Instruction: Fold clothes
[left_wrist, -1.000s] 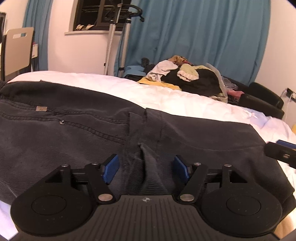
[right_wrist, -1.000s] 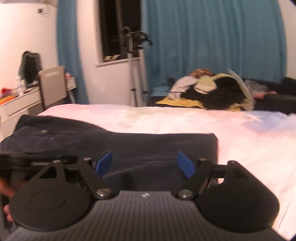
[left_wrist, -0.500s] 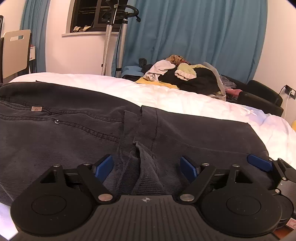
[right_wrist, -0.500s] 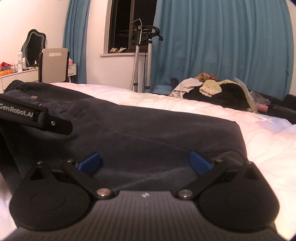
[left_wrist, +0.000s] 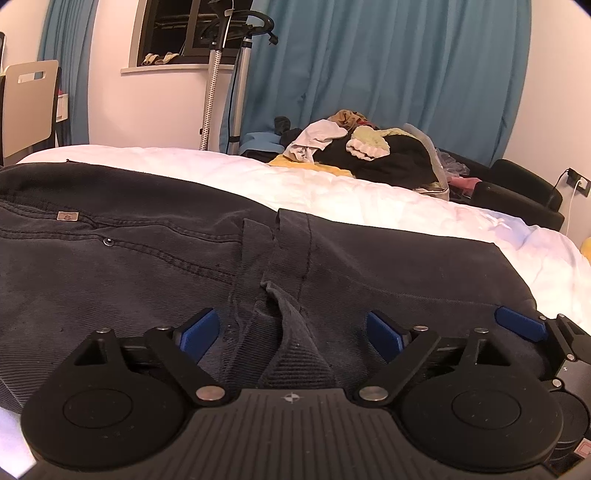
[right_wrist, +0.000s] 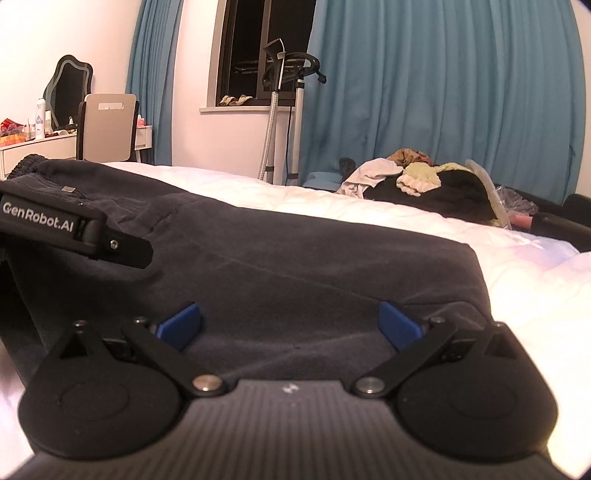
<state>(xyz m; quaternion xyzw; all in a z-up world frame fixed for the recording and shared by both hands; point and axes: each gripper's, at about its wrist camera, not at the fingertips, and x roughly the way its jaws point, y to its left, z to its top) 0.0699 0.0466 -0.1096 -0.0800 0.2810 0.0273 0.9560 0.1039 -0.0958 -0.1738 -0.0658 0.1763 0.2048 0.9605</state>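
The fingers of the left gripper are standing wide apart, having just been opening, and a raised ridge of dark fabric is lying between them without either blue pad pressing on it. The fingers of the right gripper are also standing spread as wide as they go, having just been opening, with only flat cloth below and between them and nothing pinched.

The dark trousers are lying across the near side of the white bed, filling most of the foreground in both wrist views. Their waistband end, with a small metal tag and a rivet, is sitting toward the left, and a folded-over layer with a straight edge is lying to the right of the centre seam. The left gripper is hovering low over that seam, and the right gripper is showing at the right edge of the left wrist view, just beside it, over the right part of the trousers.

Beyond the bed's far edge, a pile of mixed clothes is resting in front of the teal curtains. A pale chair is standing at the far left by a white dresser, and a garment steamer stand is standing beneath the dark window.
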